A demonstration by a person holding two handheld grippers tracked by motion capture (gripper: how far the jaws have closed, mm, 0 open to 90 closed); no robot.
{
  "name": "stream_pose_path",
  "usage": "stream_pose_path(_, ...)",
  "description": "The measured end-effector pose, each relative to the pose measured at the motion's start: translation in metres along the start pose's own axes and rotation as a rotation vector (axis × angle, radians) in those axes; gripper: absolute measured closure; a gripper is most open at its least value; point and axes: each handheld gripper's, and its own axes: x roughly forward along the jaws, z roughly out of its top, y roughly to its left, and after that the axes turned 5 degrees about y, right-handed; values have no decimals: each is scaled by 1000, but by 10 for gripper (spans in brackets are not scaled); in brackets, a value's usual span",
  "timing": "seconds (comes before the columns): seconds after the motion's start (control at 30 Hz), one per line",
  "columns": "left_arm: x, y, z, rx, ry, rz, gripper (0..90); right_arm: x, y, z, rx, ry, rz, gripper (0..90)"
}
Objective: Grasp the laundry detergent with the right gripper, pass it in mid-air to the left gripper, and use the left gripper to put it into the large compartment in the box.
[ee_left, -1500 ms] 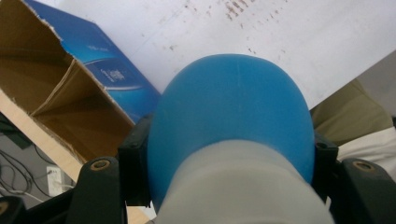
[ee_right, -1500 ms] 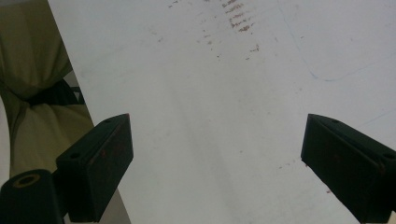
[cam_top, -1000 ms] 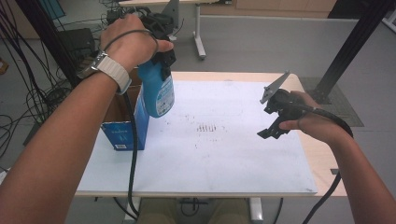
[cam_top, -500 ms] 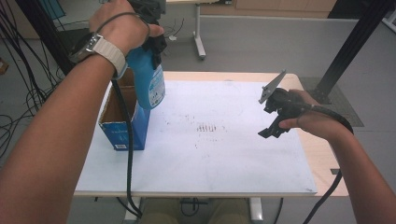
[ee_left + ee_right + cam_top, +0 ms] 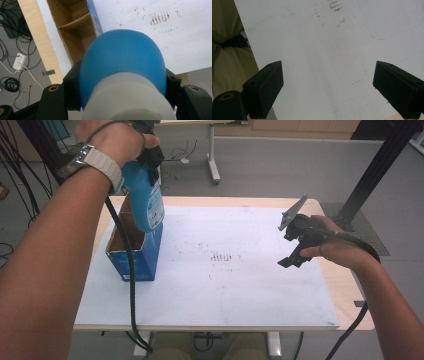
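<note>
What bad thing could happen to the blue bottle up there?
1. The left gripper holds the bottle only near its top, so it could slip and drop.
2. The bottle's bottom hangs close to the box rim; it might snag there and tip the box.
3. The right gripper is open, far across the table, so it probably couldn't catch a fall.

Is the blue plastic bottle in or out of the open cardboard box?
Out: the blue plastic bottle, clamped in the left gripper, hangs above the open blue cardboard box, its base level with the rim.
</note>
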Motion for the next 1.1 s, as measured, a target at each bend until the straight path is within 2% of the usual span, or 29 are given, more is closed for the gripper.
stream_pose_path(0.1,0,6,-1,-27,-1,-6,372,1,-1,-1,1,0,2,96)
stream_pose_path(0.4,2,21,-3,-76,-3,2,372,4,-3,-2,7,0,5,96)
stream_pose_path(0.83,3,37,-4,-122,-10,8,372,6,-4,-2,11,0,10,96)
stream_pose_path(1.1,12,46,-2,-133,-7,21,372,6,-5,-4,22,-4,8,96)
